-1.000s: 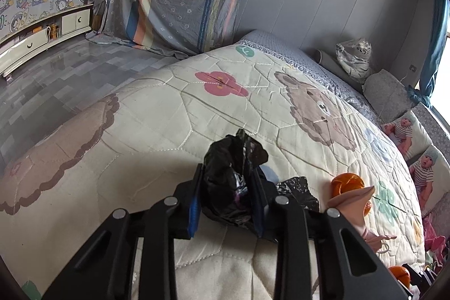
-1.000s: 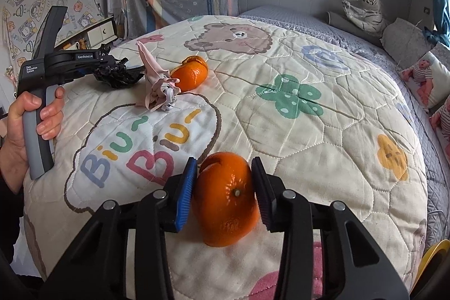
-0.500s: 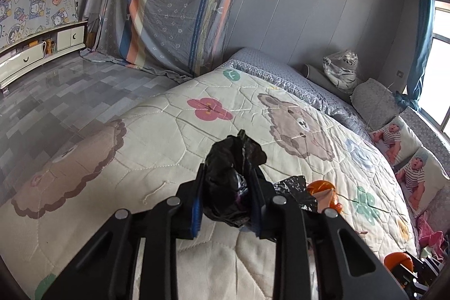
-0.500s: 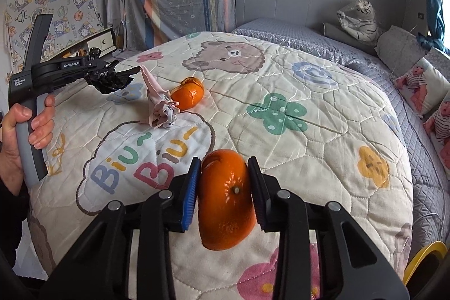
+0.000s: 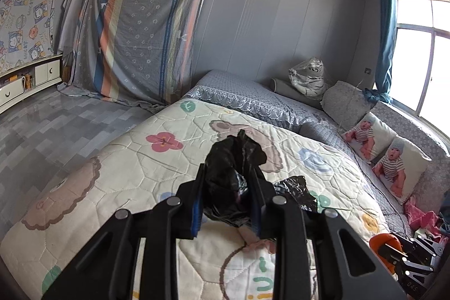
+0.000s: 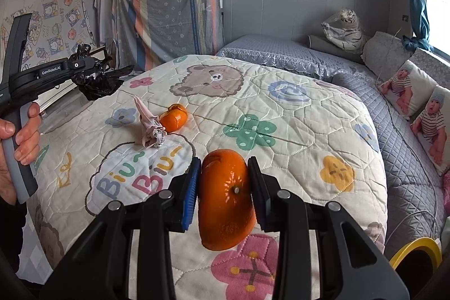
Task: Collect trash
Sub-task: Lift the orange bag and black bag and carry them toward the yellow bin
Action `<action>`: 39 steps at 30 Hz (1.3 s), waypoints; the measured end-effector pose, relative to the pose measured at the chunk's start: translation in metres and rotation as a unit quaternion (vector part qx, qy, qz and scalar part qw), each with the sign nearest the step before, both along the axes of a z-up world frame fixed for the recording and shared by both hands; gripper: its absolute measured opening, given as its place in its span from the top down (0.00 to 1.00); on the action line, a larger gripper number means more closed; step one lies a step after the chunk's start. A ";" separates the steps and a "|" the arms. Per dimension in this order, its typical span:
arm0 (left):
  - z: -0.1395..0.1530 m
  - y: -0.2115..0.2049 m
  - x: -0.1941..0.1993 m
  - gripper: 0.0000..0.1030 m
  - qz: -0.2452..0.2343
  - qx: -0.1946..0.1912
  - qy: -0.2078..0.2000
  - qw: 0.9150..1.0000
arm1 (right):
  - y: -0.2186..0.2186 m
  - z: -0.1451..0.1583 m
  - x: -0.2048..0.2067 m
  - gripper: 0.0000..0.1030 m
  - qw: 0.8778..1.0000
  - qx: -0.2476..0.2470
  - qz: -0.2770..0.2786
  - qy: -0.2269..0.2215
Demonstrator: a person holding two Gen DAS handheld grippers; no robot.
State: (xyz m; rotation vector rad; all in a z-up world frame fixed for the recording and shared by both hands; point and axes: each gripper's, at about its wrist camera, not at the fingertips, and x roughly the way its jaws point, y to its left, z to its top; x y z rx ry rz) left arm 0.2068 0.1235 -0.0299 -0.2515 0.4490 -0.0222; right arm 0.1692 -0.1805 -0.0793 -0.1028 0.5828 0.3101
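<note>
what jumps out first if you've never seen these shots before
The bright orange peel pinched in the right gripper fills the foreground, lifted over the cartoon quilt. At far left, the left gripper grips a crumpled black plastic bag. Another peel and a pink wrapper lie on the quilt.

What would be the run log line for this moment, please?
left gripper: shut on black bag | right gripper: shut on orange peel | on quilt: second peel, pink wrapper

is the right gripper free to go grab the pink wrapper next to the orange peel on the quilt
Probably not yet: the right gripper is shut on an orange peel. The pink wrapper lies uncovered on the quilt.
</note>
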 end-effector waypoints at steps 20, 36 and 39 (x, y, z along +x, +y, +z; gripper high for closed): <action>0.020 -0.122 -0.018 0.76 -0.121 0.039 -0.015 0.992 | -0.084 0.023 -0.035 0.69 0.995 0.022 -0.088 -0.036; 0.018 -0.226 -0.039 0.76 -0.242 0.056 -0.017 0.969 | -0.159 0.027 -0.064 0.69 0.981 0.022 -0.184 -0.060; 0.018 -0.242 -0.042 0.76 -0.261 0.060 -0.017 0.963 | -0.174 0.024 -0.071 0.69 0.977 0.022 -0.203 -0.060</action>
